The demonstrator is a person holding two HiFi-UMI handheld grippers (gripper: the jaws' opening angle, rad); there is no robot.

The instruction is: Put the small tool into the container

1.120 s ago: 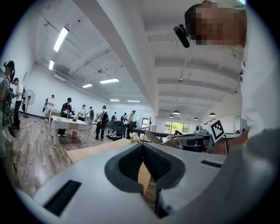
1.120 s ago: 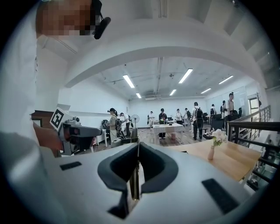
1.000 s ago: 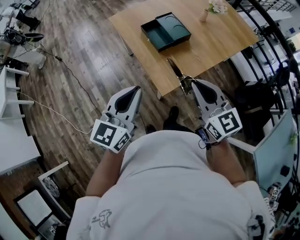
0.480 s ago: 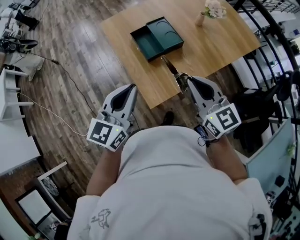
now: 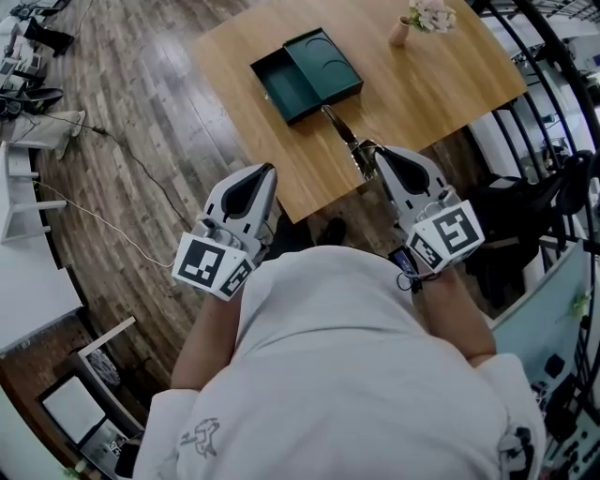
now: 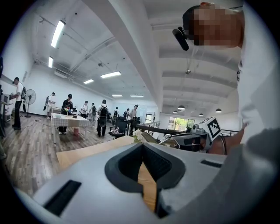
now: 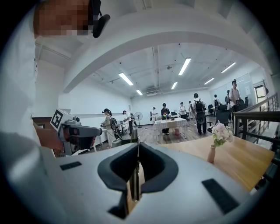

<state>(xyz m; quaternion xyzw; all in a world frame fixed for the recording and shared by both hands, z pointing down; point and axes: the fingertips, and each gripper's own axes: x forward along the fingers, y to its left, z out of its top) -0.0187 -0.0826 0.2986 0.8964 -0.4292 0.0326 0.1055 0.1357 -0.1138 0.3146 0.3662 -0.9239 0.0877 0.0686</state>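
A dark green open container [image 5: 281, 86] lies on the wooden table [image 5: 422, 89], its lid half beside it. My right gripper [image 5: 372, 161] is shut on the small tool [image 5: 342, 131], a slim dark-handled piece that points toward the container's near corner. In the right gripper view the tool [image 7: 136, 175] shows as a thin strip pinched between the jaws of the right gripper [image 7: 137, 153]. My left gripper [image 5: 265, 172] hovers at the table's near edge, left of the tool. Its jaws are shut with nothing between them; in the left gripper view the left gripper [image 6: 143, 148] looks over the table.
A small vase of flowers [image 5: 419, 19] stands at the table's far side, seen too as the vase [image 7: 217, 140]. Cables [image 5: 112, 141] trail over the wood floor at the left. White desks [image 5: 23, 272] are at the left, a black railing [image 5: 553, 84] at the right. People stand far off.
Both grippers have come closer to the table. The tool's tip now lies near the container's corner. The left gripper has reached the table's edge.
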